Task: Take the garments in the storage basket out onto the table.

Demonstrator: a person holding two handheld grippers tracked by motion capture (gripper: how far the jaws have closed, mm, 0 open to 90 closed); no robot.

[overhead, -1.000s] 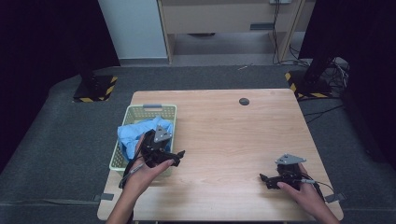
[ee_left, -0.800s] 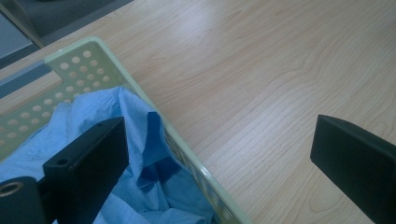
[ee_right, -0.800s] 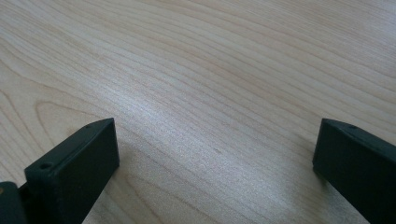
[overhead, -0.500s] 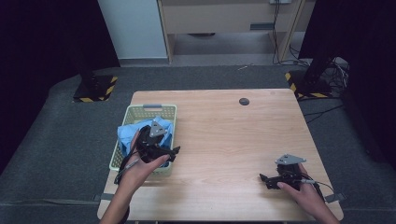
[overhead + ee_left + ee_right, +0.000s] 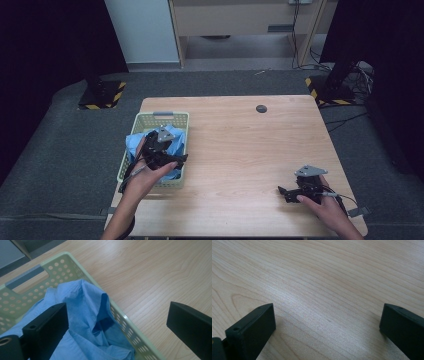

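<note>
A pale green perforated basket [image 5: 150, 118] stands at the table's left side with crumpled blue cloth [image 5: 135, 142] heaped in it. My left gripper [image 5: 170, 161] hovers over the basket's right rim, open. In the left gripper view its jaws straddle the basket wall [image 5: 120, 315], one jaw over the blue cloth [image 5: 82, 315] and the other over bare wood. My right gripper [image 5: 285, 192] rests low near the table's front right, open, with nothing between its jaws; the right gripper view has only wood grain [image 5: 324, 297] between them.
A small dark round disc [image 5: 261, 108] lies near the table's far edge. Grey carpet surrounds the table, with stands on yellow-black striped bases [image 5: 100, 95] at the far left and far right. A light cabinet stands beyond the table.
My left gripper has moved left and away from the table's front, from beside the basket to over its right rim and the cloth. The right gripper has stayed put.
</note>
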